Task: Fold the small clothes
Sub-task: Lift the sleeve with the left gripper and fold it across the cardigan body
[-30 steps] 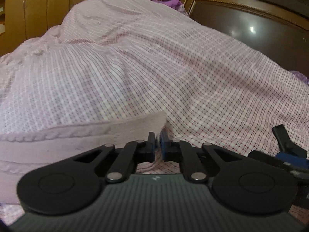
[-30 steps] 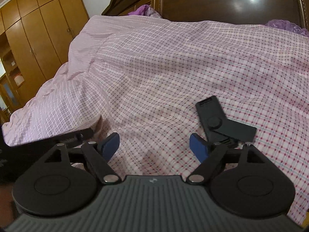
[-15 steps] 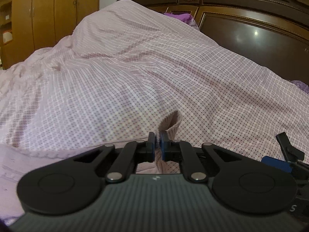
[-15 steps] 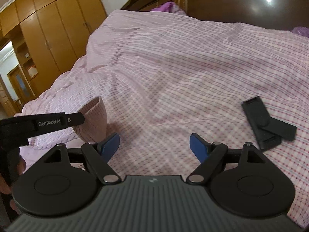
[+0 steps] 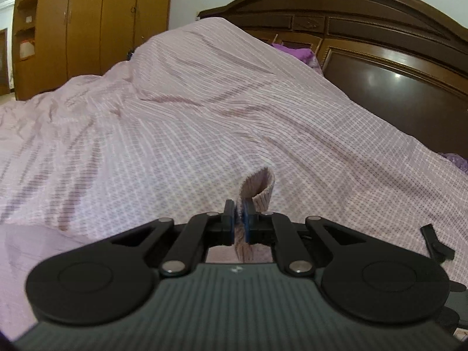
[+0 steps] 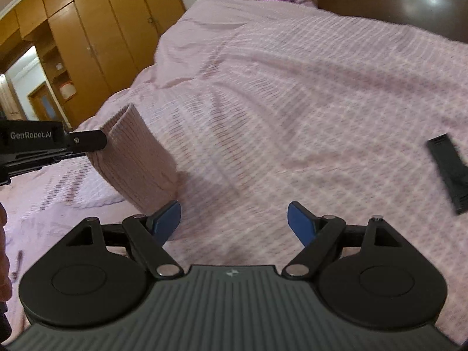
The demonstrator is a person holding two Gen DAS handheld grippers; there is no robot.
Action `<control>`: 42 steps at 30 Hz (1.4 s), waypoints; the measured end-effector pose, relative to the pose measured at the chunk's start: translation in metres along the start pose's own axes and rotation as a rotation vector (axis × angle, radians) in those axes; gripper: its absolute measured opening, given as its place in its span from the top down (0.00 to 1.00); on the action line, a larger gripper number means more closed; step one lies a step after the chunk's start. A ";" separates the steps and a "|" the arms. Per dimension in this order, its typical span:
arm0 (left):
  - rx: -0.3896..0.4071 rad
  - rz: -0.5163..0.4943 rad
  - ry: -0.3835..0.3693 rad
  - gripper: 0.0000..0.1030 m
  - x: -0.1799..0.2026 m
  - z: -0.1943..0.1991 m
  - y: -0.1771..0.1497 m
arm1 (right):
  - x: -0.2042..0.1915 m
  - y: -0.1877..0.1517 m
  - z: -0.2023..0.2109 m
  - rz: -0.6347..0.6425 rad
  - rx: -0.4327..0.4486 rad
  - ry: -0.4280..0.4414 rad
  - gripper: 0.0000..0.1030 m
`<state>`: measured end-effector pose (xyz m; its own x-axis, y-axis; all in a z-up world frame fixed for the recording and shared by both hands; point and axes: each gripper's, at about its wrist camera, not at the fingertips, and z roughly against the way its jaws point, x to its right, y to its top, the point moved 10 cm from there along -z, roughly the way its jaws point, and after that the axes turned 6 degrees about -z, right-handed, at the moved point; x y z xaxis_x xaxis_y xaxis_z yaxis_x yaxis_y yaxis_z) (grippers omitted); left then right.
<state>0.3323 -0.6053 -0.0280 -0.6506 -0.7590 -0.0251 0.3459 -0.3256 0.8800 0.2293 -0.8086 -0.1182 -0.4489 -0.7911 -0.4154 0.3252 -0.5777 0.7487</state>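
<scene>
Wardrobe: tall yellow-brown doors stand along the far left of the room, past the bed.
Left gripper: its fingers are pinched almost together on an edge of the pink knit garment; seen from the right wrist view, it reaches in from the left edge with the cloth at its tip.
Garment: a ribbed, pale pink piece, lifted off the bed; it hangs from the left fingers in a stiff fold, its lower end down near the cover just beside the right gripper's left finger. In the left wrist view a curled loop of it stands up just past the pinch.
Bed cover: pink check cloth, rumpled, spreading across the whole bed up to the dark wooden headboard.
Right gripper: blue-padded fingers stand wide apart over bare cover, nothing between them.
Black object: a flat dark piece lying on the cover, well to the right; blurred, I cannot tell what it is.
</scene>
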 end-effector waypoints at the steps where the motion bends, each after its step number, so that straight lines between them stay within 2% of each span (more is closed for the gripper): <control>1: 0.002 -0.002 0.012 0.92 -0.006 0.003 0.001 | -0.007 -0.001 -0.001 0.008 -0.004 0.009 0.17; 12: 0.007 0.040 0.091 0.92 -0.080 0.037 -0.001 | -0.087 -0.012 -0.014 0.083 -0.033 0.088 0.17; 19: 0.029 0.093 0.147 0.92 -0.141 0.075 -0.014 | -0.135 -0.038 -0.027 0.186 -0.084 0.070 0.17; 22: 0.033 0.113 0.165 0.92 -0.162 0.092 -0.016 | -0.154 -0.049 -0.032 0.210 -0.120 0.074 0.10; 30: 0.061 0.137 0.223 0.92 -0.214 0.140 -0.012 | -0.207 -0.077 -0.028 0.315 -0.205 0.073 0.07; 38: 0.101 0.130 0.279 0.92 -0.259 0.189 -0.003 | -0.236 -0.121 -0.032 0.288 -0.308 0.097 0.07; 42: 0.110 0.135 0.306 0.92 -0.284 0.210 -0.002 | -0.244 -0.124 -0.032 0.245 -0.301 0.081 0.07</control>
<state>0.3749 -0.2705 0.0765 -0.3651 -0.9304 -0.0312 0.3296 -0.1606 0.9304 0.3246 -0.5504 -0.1264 -0.2644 -0.9193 -0.2915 0.6494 -0.3932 0.6509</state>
